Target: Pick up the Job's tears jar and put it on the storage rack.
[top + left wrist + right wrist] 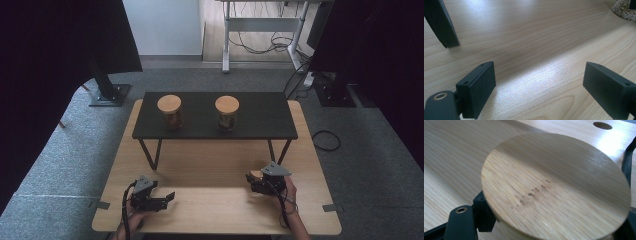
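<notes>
On the light wooden table (pixel 210 165), at the front right, stands a jar with a round wooden lid (pixel 556 185); in the high view the jar (pixel 256 174) peeks out at the tip of my right gripper (pixel 255 180). The right gripper (pixel 555 220) is shut on this jar, its black jaws on either side just below the lid. My left gripper (pixel 170 197) rests at the front left of the table. In the left gripper view its jaws (pixel 539 85) stand wide open over bare wood, with nothing between them.
A low black shelf (pixel 260 120) spans the back of the table and carries two more wooden-lidded jars (pixel 169 111) (pixel 227 112). One of its legs (pixel 444 27) is near the left gripper. A round hole (pixel 602 125) is in the tabletop beyond the held jar.
</notes>
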`<state>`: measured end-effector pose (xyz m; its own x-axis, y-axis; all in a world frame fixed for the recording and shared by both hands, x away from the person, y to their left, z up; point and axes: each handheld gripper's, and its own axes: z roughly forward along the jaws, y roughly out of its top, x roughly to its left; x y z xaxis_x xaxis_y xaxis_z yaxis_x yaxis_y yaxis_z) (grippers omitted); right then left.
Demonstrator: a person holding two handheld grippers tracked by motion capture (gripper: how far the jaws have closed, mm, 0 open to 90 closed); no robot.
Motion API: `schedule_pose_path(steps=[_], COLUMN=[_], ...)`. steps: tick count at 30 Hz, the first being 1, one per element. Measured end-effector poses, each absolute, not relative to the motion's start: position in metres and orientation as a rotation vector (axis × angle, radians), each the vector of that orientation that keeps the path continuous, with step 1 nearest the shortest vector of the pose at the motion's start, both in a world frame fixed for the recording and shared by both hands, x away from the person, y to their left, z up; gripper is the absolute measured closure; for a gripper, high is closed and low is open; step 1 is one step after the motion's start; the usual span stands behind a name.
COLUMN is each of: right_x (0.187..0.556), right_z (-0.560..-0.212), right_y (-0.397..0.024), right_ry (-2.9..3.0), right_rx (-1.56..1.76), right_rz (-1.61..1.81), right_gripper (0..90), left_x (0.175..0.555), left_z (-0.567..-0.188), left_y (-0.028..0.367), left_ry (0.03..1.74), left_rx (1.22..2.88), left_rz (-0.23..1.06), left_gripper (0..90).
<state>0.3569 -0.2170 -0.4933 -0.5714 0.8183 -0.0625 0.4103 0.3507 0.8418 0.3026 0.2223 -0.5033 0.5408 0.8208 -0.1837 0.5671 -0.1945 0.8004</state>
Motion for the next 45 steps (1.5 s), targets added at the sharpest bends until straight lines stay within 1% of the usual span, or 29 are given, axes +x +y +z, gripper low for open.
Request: schedule_pose_path(steps=[13, 27, 45], right_x=[0.347, 0.317, 0.287], right_z=[-0.487, -0.469, -0.451], right_y=[-0.219, -0.231, -0.228], right_ry=[2.126, 2.091, 2.078], right_rx=[1.032, 0.997, 0.924], right_rz=[1.153, 1.263, 1.314], right_gripper=[24.1, 24.2, 24.3], left_x=[0.302, 0.302, 0.301], left_z=[-0.503, -0.503, -0.503], left_y=[0.222, 0.222, 0.222], left_ry=[1.132, 1.131, 1.131], left_rx=[1.886, 1.887, 1.893], left_rz=[0.358, 0.362, 0.371], left_gripper=[10.4, 10.3, 10.1])
